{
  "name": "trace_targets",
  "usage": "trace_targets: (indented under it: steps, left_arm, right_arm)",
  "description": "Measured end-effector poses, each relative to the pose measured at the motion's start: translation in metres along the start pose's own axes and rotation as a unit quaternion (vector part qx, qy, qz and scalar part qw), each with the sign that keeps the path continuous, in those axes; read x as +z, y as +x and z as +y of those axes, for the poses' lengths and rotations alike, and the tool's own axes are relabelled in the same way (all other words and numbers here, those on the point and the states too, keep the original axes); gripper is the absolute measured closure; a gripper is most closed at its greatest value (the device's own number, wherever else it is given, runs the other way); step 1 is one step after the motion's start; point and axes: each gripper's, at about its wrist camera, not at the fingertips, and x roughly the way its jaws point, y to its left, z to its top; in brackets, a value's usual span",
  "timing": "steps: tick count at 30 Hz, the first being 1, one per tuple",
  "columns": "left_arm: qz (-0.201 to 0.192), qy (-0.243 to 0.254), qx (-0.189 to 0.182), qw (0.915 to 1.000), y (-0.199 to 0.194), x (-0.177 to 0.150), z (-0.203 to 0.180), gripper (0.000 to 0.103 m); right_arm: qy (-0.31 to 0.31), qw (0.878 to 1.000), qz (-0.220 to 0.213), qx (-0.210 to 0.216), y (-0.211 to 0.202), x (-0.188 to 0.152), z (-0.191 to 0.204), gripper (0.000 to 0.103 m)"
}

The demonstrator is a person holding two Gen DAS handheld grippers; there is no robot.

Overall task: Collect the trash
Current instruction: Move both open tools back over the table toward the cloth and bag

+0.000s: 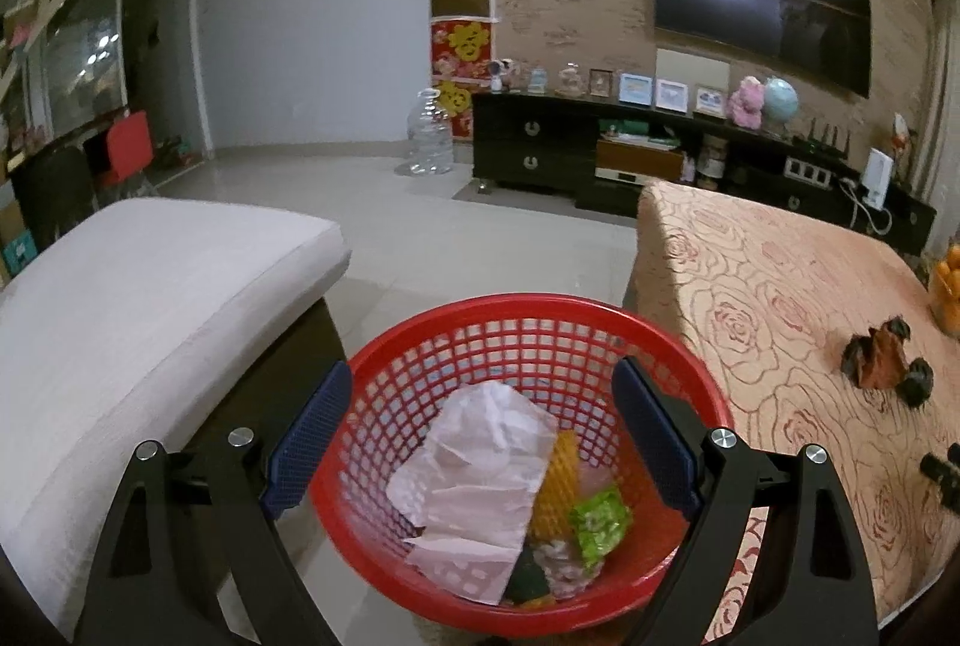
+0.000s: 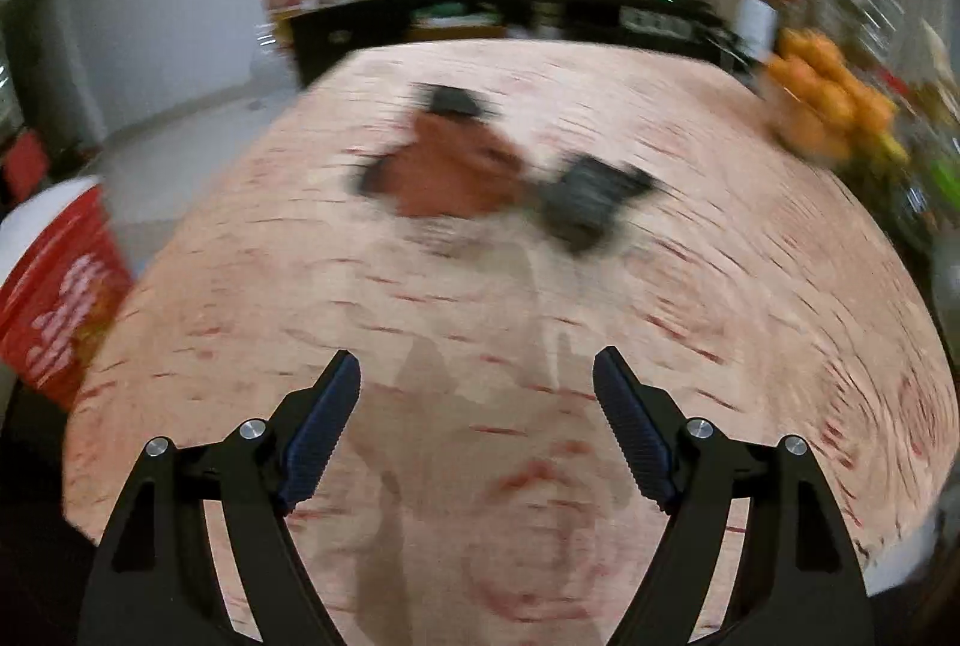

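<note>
Tongs of both hands standing apart, nothing lying between either pair. Left tongs (image 1: 480, 442) hovering wide over the red basket (image 1: 690, 382), gripping neither rim nor contents; basket sitting on the floor between the pale sofa cushion (image 1: 156, 298) and the worktop (image 1: 780, 286), already holding a crumpled white paper (image 1: 480, 472), a yellow mesh piece (image 1: 555, 484) and a green wrapper (image 1: 600, 523). Right tongs (image 2: 477, 430) hanging empty above the rose-patterned worktop cloth (image 2: 750, 334), pointing steeply down, the view smeared by motion.

Remaining trash lying ahead of the right tongs, well apart from them: a crumpled brown wrapper (image 2: 450, 172) flanked by dark scraps (image 2: 591, 202), one scrap touching or just beside the wrapper, the blur hiding which. Fruit pile (image 2: 828, 100) sitting at the far right edge, not part of the job.

Step in hand, judged: reaching for the brown wrapper. Doing it well probably meaning slowing before contact, straddling the wrapper's bulk rather than a loose corner, keeping the lower pad off the cloth to avoid pinching fabric, and closing only once the wrapper sits between the pads. Dark scraps likely needing separate picks if not caught along. Keeping the basket within easy reach of the drop.
</note>
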Motion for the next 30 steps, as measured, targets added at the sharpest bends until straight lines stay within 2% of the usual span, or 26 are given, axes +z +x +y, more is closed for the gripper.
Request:
trace_targets:
  steps: [3, 10, 18, 25, 30]
  left_arm:
    - [-0.003, 0.018, -0.009, 0.9998, -0.002, -0.001, -0.014, 0.018]
    - [-0.001, 0.052, -0.042, 0.9977, -0.005, -0.007, -0.045, 0.018]
    - [0.016, 0.088, -0.082, 0.9926, -0.004, -0.019, -0.078, 0.018]
    - [0.028, 0.100, -0.102, 0.9893, -0.002, -0.025, -0.093, 0.018]
    - [0.032, 0.112, -0.101, 0.9880, 0.000, -0.028, -0.100, 0.018]
  right_arm:
    - [0.041, 0.999, 0.000, -0.006, 0.004, 0.001, -0.024, 0.025]
    - [0.084, 0.996, 0.011, -0.021, 0.015, -0.004, -0.052, 0.025]
    - [0.088, 0.996, 0.013, -0.025, 0.020, 0.002, -0.053, 0.025]
    - [0.078, 0.997, 0.011, -0.020, 0.030, 0.023, -0.050, 0.025]
    - [0.059, 0.998, 0.007, -0.020, 0.044, 0.044, -0.048, 0.025]
